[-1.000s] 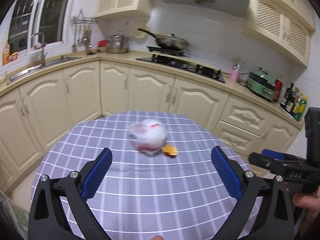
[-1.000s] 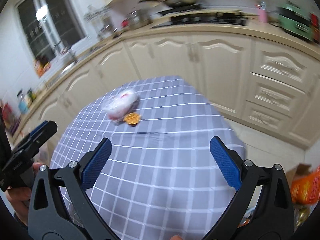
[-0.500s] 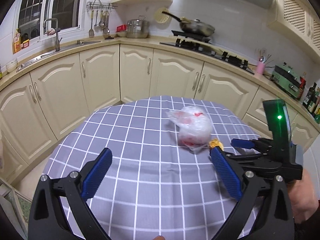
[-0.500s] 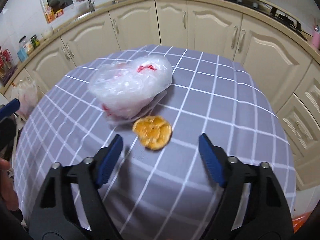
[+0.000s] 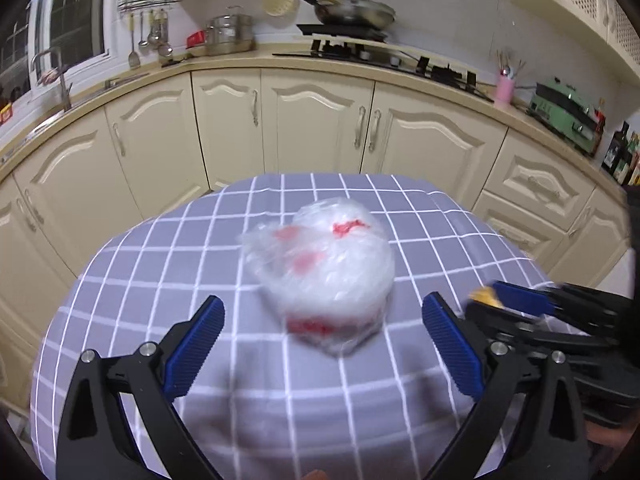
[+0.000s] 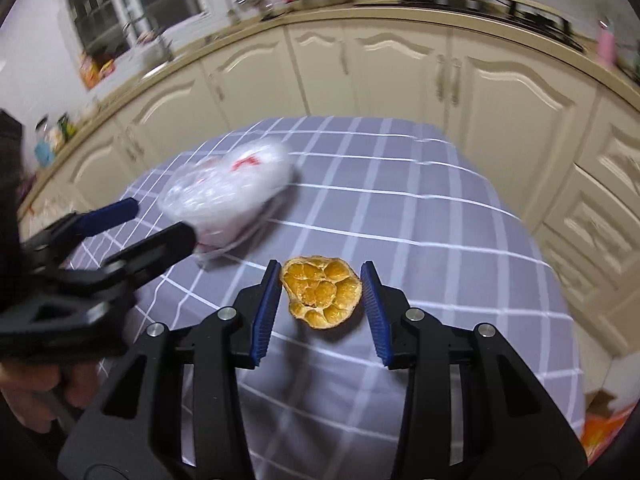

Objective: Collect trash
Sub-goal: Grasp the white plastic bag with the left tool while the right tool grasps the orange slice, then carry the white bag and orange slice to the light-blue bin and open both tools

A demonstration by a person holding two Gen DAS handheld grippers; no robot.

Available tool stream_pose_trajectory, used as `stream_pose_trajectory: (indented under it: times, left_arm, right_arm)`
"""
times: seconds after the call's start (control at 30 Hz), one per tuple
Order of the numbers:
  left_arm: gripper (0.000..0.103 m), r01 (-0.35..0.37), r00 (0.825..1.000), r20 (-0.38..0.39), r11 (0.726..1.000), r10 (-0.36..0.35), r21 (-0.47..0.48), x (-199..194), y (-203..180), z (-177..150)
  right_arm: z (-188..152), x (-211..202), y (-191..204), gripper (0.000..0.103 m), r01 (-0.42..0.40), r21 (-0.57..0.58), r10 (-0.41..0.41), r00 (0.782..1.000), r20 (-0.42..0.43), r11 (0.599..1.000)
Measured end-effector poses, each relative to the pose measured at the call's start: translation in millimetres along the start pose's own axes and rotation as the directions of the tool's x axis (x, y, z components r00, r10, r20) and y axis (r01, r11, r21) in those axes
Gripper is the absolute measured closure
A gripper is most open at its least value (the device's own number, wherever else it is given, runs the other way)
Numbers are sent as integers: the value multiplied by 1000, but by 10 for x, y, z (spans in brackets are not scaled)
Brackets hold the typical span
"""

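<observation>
A crumpled clear plastic bag with red print [image 5: 322, 276] lies on the round table with a grey checked cloth [image 5: 168, 264]. My left gripper [image 5: 322, 330] is open, its blue fingers on either side of the bag's near end, not touching it. An orange peel [image 6: 322, 291] lies on the cloth right of the bag [image 6: 228, 190]. My right gripper [image 6: 322, 302] is partly closed around the peel, its pads close to both sides; contact is not clear. The right gripper also shows in the left wrist view [image 5: 520, 304], with a bit of peel [image 5: 484, 295] at its tip.
Cream kitchen cabinets [image 5: 320, 128] curve around behind the table. The counter carries a stove with a pan [image 5: 352, 10], a pot [image 5: 230, 34] and a green appliance [image 5: 568, 114]. The table edge drops off at right [image 6: 560, 280]. An orange bag lies on the floor [image 6: 604, 428].
Both grippers moved forward over the table. The left now straddles the plastic bag. The right reached the orange peel and its jaws narrowed around it.
</observation>
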State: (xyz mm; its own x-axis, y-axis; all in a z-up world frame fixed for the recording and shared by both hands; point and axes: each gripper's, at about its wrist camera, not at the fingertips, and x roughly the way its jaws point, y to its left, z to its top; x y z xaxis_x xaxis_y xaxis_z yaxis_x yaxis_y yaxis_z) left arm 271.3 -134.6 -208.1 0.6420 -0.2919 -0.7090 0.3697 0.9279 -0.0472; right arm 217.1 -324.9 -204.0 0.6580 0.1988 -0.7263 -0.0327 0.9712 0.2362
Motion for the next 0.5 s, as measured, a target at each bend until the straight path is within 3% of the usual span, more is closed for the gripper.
stream_pose_trajectory:
  times: [0.13, 0.17, 0.2, 0.33, 0.5]
  left_arm:
    - [8, -21, 998, -63, 1000, 21, -2, 365, -35, 99]
    - [20, -6, 998, -70, 1000, 6, -8, 405, -26, 100]
    - [51, 35, 994, -106, 999, -37, -24, 485, -10, 92]
    - [54, 72, 994, -81, 996, -76, -42, 331, -10, 45]
    - [54, 101, 995, -3, 995, -101, -19, -197, -138, -88]
  right_arm:
    - [-31, -214, -217, 63, 20, 64, -22, 999, 33, 998]
    - [-49, -284, -261, 63, 24, 78, -27, 999, 42, 997]
    - [-68, -335, -280, 63, 27, 84, -31, 998, 48, 996]
    - [-153, -595, -356, 63, 27, 117, -36, 996, 79, 993]
    - [-299, -1022, -388, 63, 32, 148, -51, 990, 131, 988]
